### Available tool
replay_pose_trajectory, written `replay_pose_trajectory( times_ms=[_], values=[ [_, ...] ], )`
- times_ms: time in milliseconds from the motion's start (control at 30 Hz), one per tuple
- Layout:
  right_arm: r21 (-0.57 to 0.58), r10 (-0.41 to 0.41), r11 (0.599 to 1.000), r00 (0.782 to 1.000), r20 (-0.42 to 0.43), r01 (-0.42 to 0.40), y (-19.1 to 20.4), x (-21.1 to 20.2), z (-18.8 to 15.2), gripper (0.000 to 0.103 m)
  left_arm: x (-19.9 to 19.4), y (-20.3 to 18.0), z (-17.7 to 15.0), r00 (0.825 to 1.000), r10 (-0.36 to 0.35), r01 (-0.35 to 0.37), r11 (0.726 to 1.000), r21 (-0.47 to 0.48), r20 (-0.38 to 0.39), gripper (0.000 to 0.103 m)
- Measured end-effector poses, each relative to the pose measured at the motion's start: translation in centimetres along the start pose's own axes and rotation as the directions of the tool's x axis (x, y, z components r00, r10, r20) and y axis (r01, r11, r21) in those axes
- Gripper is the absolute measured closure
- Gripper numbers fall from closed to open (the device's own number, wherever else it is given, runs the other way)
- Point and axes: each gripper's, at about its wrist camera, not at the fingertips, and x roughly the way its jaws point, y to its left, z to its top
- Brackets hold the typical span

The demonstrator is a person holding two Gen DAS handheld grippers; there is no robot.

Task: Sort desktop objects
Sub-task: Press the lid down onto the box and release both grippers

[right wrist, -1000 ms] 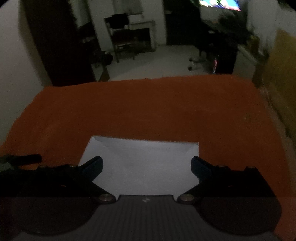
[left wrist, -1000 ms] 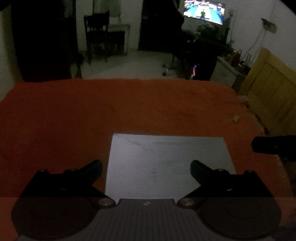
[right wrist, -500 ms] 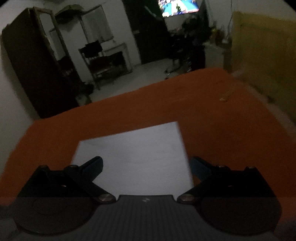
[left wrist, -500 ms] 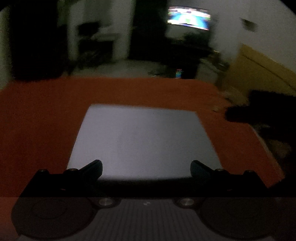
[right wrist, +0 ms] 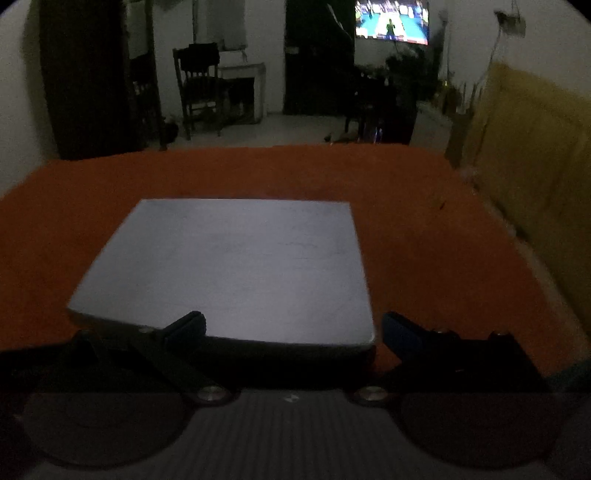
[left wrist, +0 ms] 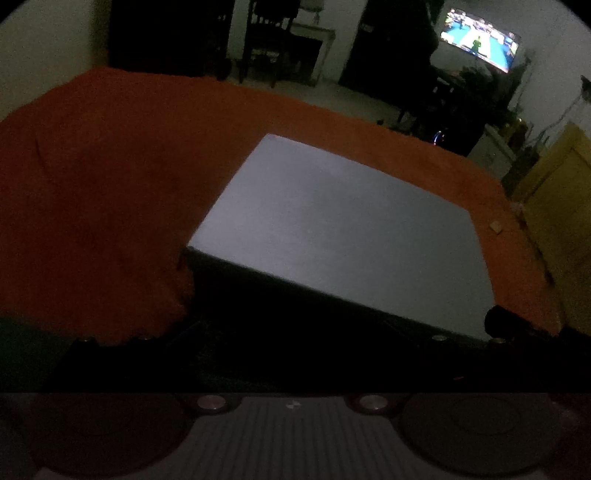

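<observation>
A flat grey-white box (left wrist: 343, 225) lies on the orange cloth (left wrist: 92, 184); it also shows in the right wrist view (right wrist: 236, 266). My right gripper (right wrist: 291, 328) is open at the box's near edge, its left fingertip (right wrist: 186, 325) over the lid and its right fingertip (right wrist: 400, 334) just off the box's right corner. My left gripper is low at the box's near side; its fingers are lost in the dark, so I cannot tell how they stand. The scene is very dim.
The orange cloth (right wrist: 424, 229) covers the whole surface. A small pale scrap (left wrist: 496, 226) lies near its right edge. A yellow wooden panel (right wrist: 535, 140) stands to the right. A chair (right wrist: 199, 85) and a lit screen (right wrist: 391, 20) are beyond.
Both grippers have dropped lower and closer to the box's near edge. The left view has swung so the box now sits to the right, and its fingertips have gone dark.
</observation>
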Motion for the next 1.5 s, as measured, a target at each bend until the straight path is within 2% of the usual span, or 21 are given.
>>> replay_pose_trajectory(
  times_ms=[133,200,300,433,467,633,967,1200,1500],
  values=[
    [0.052,0.042,0.998,0.998,-0.044,-0.04,0.0,0.7,-0.7,0.0,-0.4,-0.2,-0.8,0.999,-0.011,0.009,0.999,0.046,0.052,0.001],
    [0.09,0.068,0.994,0.996,-0.065,-0.062,-0.8,1.3,-0.9,0.0,-0.2,-0.5,-0.9,0.999,0.002,-0.007,0.996,0.084,0.053,0.001],
    [0.166,0.088,0.984,0.991,-0.104,-0.07,-3.1,1.9,-0.4,0.0,0.5,-1.2,-0.9,0.998,0.046,-0.052,0.99,0.133,0.042,0.001],
    [0.291,0.133,0.953,0.981,-0.14,-0.087,-4.9,2.3,-1.1,0.0,0.4,-1.5,-1.2,0.999,0.041,-0.039,0.989,0.14,-0.009,0.001],
    [0.295,0.138,0.951,0.98,-0.146,-0.09,-4.9,2.3,-1.1,0.0,0.3,-1.4,-1.1,0.999,0.05,-0.049,0.989,0.142,0.002,0.001],
    [0.233,0.135,0.967,0.98,-0.148,-0.098,-4.0,1.7,-1.1,0.0,-0.1,-1.2,-1.1,0.995,0.09,-0.093,0.985,0.147,0.031,0.001],
    [0.127,0.093,0.99,0.976,-0.194,-0.069,-2.6,2.2,-1.5,0.0,-0.4,0.1,-0.5,0.999,0.041,-0.041,0.996,0.075,0.002,0.001],
    [0.083,0.068,0.995,0.971,-0.228,-0.05,-2.6,2.8,-1.9,0.0,0.1,-0.1,-0.7,0.997,0.078,-0.074,0.991,0.11,-0.027,0.001],
    [0.07,0.063,0.996,0.965,-0.255,-0.047,-3.0,3.7,-2.1,0.0,0.4,-0.4,-0.7,0.993,0.113,-0.108,0.983,0.15,-0.028,0.001]
  ],
)
